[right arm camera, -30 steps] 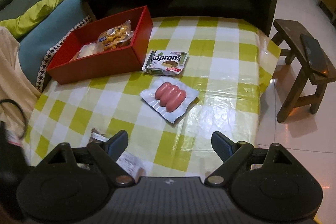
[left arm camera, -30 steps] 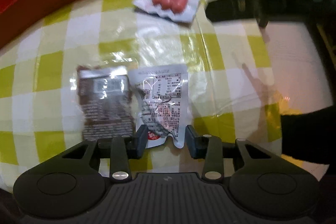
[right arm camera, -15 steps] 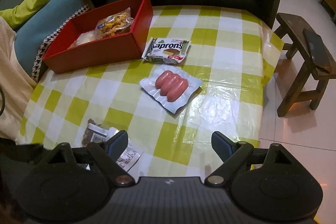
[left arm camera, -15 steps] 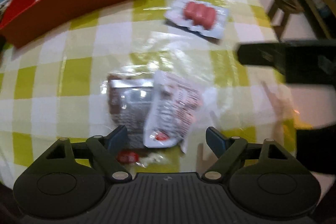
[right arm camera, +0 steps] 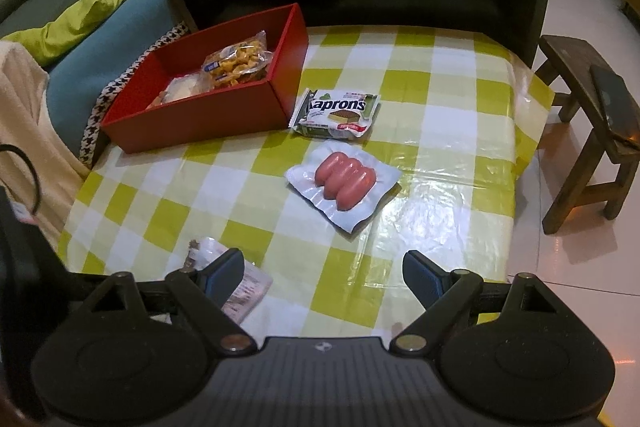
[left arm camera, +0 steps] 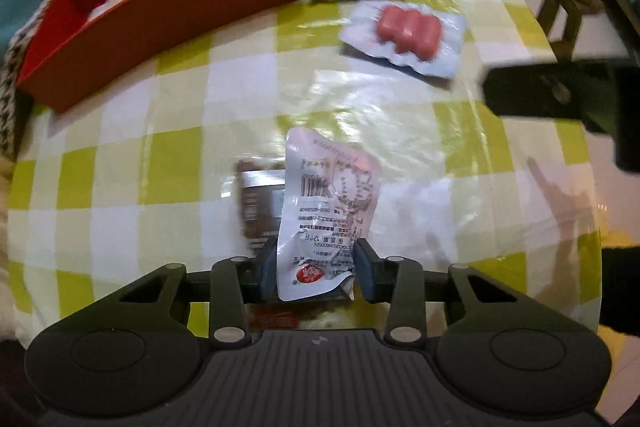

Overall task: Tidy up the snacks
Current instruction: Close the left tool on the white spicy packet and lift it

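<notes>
The left gripper (left arm camera: 316, 269) is clamped on the bottom edge of a white snack pouch (left arm camera: 326, 211), which stands up off the checked tablecloth (left arm camera: 132, 163). Just beside the pouch, on the near side from the red box, a brown packet (left arm camera: 256, 207) lies flat. The right gripper (right arm camera: 323, 269) hangs over the near edge of the table, jaws wide apart, nothing between them. Further along toward the box sits the sausage pack (right arm camera: 343, 183), clear of everything. Beyond that the wafer pack (right arm camera: 338, 113) lies just beside the end wall of the red box (right arm camera: 200, 125). Inside the box, a bag of golden snacks (right arm camera: 236, 65) and a pale packet (right arm camera: 180, 91) next to it.
</notes>
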`<state>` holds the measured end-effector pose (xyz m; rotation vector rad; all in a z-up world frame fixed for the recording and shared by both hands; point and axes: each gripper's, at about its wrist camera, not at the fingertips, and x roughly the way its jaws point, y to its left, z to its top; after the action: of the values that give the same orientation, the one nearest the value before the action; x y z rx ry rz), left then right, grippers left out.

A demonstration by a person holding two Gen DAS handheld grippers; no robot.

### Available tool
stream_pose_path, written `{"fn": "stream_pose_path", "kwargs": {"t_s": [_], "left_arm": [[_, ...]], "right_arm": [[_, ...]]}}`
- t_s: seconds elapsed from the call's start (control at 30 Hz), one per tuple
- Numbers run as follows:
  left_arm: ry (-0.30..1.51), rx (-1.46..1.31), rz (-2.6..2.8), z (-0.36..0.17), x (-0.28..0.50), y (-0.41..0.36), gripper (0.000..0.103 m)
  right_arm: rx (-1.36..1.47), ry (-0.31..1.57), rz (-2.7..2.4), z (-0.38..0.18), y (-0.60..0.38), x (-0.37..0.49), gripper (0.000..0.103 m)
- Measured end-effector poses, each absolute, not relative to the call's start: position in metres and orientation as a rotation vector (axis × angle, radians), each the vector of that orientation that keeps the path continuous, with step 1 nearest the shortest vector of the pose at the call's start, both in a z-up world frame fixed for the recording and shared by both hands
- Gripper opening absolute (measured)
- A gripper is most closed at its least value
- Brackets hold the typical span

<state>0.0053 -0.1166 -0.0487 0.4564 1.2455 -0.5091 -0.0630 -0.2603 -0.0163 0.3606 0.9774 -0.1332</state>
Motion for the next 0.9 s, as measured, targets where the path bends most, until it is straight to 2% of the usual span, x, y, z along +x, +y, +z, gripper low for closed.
{"fn": "stream_pose_path", "kwargs": {"t_s": [0.23,0.5,0.77,0.9], "left_arm": [[1.252,0.296,-0.42,-0.032,0.035,-0.072,0.047],[1.285,0.235,-0.341,-0.046,0.053,-0.036,0.047],[1.357,0.096,-0.319,-0.065,0.069,0.006,0.048],[1.379,0.035,-0.313,-0.066,0.075,0.018,0.049]], "right_arm": [[0.349,1.017,-0.107,-0.024,-0.249,-0.053,0.094],[0.324,1.152,-0.061,-0.057,-0.185,-0.022,0.094],[0.407,1.195,-0.158,-0.086,-0.15,-0.006,0.094],[0.358,1.185,-0.219,-0.09,-0.142,0.007,0.1]]}}
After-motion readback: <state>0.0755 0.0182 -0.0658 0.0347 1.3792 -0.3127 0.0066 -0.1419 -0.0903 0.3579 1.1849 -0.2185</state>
